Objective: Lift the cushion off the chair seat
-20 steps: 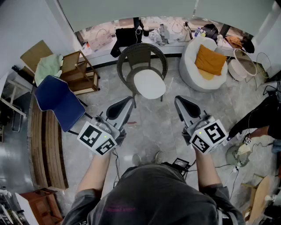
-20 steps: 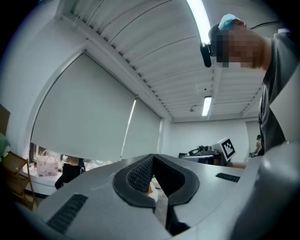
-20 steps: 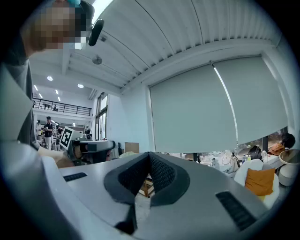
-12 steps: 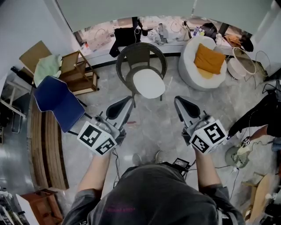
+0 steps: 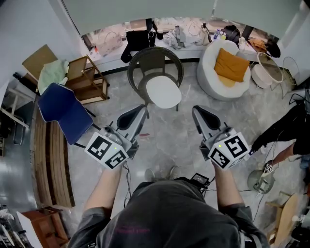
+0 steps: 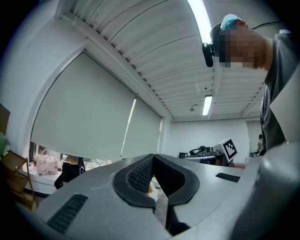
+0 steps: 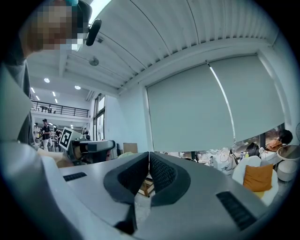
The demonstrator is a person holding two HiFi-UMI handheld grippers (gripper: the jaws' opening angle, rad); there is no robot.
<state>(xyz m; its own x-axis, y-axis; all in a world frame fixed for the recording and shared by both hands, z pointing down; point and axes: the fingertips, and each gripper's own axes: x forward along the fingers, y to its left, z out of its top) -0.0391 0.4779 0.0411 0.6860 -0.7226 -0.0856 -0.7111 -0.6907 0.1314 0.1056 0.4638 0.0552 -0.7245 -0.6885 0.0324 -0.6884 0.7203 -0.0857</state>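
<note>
Landmark: dark wicker chair, standing in front of the window ledge with its seat turned towards the person.
Task item: round white cushion, lying flat on the wicker chair's seat and covering most of it. Nothing touches it.
Left gripper: jaws shut tip to tip, nothing between them. It is held level, short of the wicker chair's front and off to its left, well apart from the cushion.
Right gripper: jaws likewise pressed together and empty. It is held level, short of the wicker chair's front and off to its right.
Container 1: white tub armchair, just right of the wicker chair. It holds an orange cushion propped against its back.
Container 2: round pale basket, further right of the wicker chair, beyond the tub armchair. Contents cannot be told.
Container 3: pale tote bag on the ledge, left of the wicker chair. Contents not visible.
Ledge: a black garment hangs over it behind the wicker chair, and small clutter lies on the ledge to the right of that.
Other seating: wooden chair left of the wicker chair, a green cloth beside it. A blue chair stands left of the wicker chair and nearer the person.
Surface: grey marbled floor, with cables near the person's feet.
Room: pale roller blind lowered above the ledge. A second person's dark sleeve shows far right of the wicker chair.
</note>
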